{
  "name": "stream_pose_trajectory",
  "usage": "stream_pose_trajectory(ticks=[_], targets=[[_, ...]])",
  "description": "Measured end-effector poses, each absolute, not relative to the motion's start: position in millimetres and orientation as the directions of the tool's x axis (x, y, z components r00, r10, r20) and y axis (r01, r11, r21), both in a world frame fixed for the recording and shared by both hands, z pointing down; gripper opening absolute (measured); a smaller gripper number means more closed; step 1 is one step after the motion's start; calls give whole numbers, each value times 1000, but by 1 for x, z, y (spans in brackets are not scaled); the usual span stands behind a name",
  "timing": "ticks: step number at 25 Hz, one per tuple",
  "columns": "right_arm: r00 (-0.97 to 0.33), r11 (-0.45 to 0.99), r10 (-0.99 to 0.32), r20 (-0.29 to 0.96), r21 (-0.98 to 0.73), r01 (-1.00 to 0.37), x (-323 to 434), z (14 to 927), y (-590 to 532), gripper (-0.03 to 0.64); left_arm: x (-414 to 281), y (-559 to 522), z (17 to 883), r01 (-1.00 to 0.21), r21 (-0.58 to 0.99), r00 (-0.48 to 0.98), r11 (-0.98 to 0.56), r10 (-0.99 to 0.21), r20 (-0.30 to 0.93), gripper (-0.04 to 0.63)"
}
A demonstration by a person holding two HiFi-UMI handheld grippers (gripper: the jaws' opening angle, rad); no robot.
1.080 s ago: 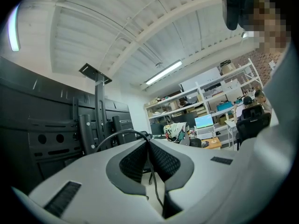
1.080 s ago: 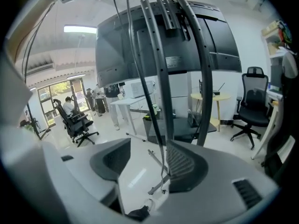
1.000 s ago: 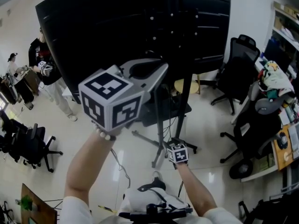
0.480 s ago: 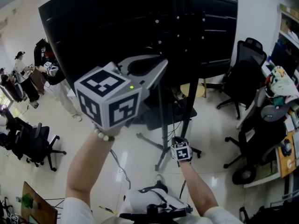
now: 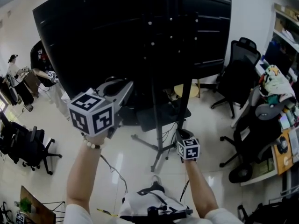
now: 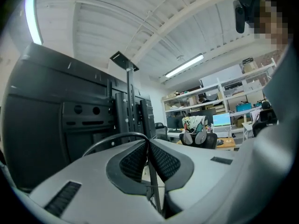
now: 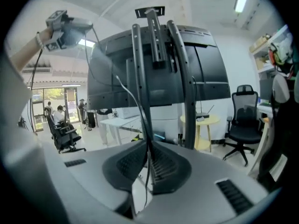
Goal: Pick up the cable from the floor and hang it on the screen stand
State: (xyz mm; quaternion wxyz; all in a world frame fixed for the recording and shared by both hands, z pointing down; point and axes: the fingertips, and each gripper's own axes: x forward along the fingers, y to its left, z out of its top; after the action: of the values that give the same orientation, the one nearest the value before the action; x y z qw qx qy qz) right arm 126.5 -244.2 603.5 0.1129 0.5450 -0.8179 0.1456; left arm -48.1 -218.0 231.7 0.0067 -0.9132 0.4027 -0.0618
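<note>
The thin black cable (image 5: 112, 169) runs from the floor up to my left gripper (image 5: 130, 85). That gripper is raised in front of the big black screen (image 5: 140, 36) and is shut on the cable. In the left gripper view the cable (image 6: 112, 139) loops out to the left from the pressed pads of the left gripper (image 6: 148, 141). My right gripper (image 5: 180, 133) is lower, beside the stand's pole (image 5: 156, 120). Its jaws are closing, and in the right gripper view the cable (image 7: 133, 101) runs down between the pads of the right gripper (image 7: 148, 146), which pinch it. The stand's uprights (image 7: 140, 78) rise just ahead.
The stand's legs (image 5: 145, 143) spread over the glossy floor. A small round yellow table (image 5: 187, 88) stands behind it. Black office chairs (image 5: 236, 76) and a cluttered desk (image 5: 285, 143) are at the right. More chairs (image 5: 28, 146) and people (image 5: 46, 73) are at the left.
My left gripper has come down and to the left, farther from the camera. The right gripper has shifted slightly to the right beside the stand.
</note>
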Motion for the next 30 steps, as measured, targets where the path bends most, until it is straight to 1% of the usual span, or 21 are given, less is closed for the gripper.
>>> stream_pose_trajectory(ticks=[4,8,13,15,20,27,30], targets=[[-414,412,-890,189,-56,-910,127,514,-257,32,-56,-210,269,-743,-39,656,-669,-738,157,15],[-463,464,-886,26,18,-886,124,423,-270,32,-63,-200,285,-748,-16,653,-663,-740,160,15],[-511,503,-853,-107,96,-859,110,330,-291,31,-62,-197,301,-745,5,658,-667,-733,171,15],[-530,517,-837,-133,120,-847,104,303,-300,31,-60,-199,305,-744,4,658,-668,-733,172,15],[-555,527,-818,-152,189,-829,94,253,-329,31,-65,-218,305,-759,-15,641,-650,-752,157,15],[-610,586,-759,-230,167,-793,77,182,-360,31,-64,-244,307,-745,-11,656,-667,-735,173,15],[-612,588,-745,-264,172,-790,67,152,-373,31,-66,-252,303,-736,-17,666,-677,-728,164,15]])
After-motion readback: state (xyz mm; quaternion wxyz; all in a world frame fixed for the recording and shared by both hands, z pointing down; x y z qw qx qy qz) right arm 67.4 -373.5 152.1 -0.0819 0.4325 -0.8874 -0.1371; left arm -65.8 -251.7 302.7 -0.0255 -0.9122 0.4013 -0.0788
